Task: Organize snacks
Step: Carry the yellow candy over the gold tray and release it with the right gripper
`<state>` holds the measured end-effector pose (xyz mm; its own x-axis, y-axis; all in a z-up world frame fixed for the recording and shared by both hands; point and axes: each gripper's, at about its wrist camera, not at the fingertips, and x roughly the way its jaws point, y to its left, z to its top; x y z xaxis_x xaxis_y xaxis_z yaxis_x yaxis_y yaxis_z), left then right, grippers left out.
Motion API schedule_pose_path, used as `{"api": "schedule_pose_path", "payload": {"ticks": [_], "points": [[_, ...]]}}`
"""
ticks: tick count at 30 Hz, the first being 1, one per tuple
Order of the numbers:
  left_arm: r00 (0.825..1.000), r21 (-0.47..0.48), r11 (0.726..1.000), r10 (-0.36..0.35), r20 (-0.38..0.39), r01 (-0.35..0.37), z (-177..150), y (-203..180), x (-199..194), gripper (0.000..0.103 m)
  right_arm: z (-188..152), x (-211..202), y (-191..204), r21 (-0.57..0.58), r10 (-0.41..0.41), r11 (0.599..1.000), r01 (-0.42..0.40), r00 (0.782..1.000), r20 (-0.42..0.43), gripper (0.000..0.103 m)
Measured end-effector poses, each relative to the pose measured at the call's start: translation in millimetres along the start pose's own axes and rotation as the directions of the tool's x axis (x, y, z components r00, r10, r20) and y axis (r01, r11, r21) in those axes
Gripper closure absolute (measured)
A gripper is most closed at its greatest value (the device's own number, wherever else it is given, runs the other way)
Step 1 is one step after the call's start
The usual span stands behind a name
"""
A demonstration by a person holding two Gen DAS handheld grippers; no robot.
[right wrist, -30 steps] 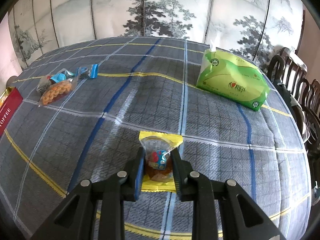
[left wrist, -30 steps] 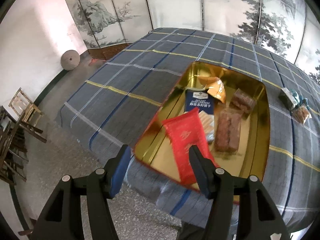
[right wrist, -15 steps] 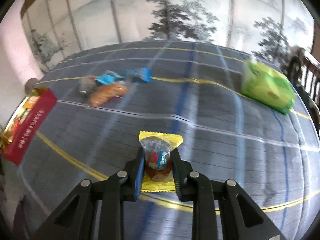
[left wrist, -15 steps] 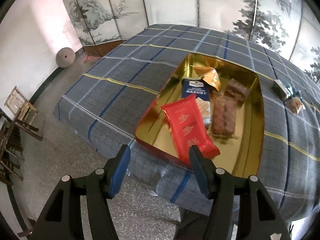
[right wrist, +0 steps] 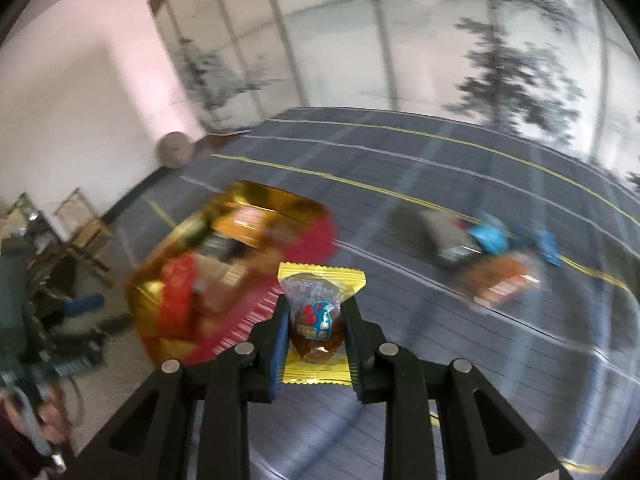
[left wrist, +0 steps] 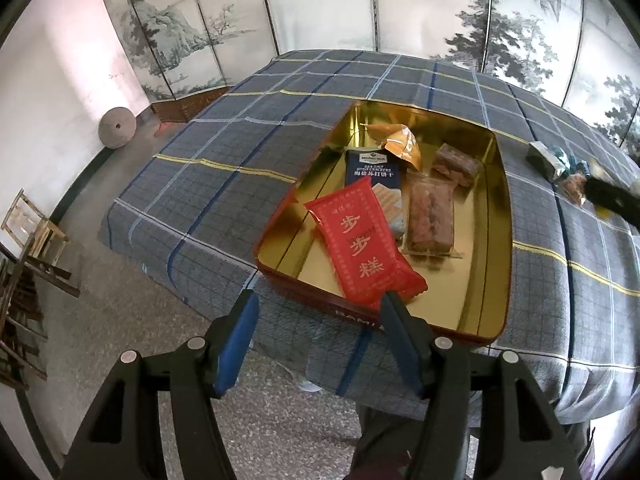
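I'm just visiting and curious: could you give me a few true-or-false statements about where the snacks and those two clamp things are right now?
1. The right hand-held gripper is shut on a yellow-edged clear snack packet. True.
2. The left hand-held gripper clamps the red foil snack packet. False: its jaws stand wide apart, holding nothing.
3. The gold-lined rectangular tin lies on a grey plaid tablecloth. True.
4. The red foil snack packet lies flat on the tablecloth. False: it leans over the tin's near rim.
5. A dark blue cracker box is inside the tin. True.
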<state>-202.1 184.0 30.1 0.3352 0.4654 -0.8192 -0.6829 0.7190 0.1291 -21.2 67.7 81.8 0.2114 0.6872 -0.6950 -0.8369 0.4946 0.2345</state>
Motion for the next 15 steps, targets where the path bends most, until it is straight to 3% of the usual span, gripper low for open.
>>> {"api": "schedule_pose_path", "payload": {"ticks": [7, 15], "points": [[1.000, 0.030, 1.000, 0.003, 0.016, -0.003, 1, 1, 0, 0.042, 29, 53, 53, -0.053, 0.076, 0.995, -0.079, 0.996, -0.048, 0.078], [0.999, 0.055, 0.998, 0.011, 0.032, -0.013, 4, 3, 3, 0.042, 37, 102, 66, -0.022, 0.091, 0.995, -0.094, 0.990, -0.103, 0.078]]}}
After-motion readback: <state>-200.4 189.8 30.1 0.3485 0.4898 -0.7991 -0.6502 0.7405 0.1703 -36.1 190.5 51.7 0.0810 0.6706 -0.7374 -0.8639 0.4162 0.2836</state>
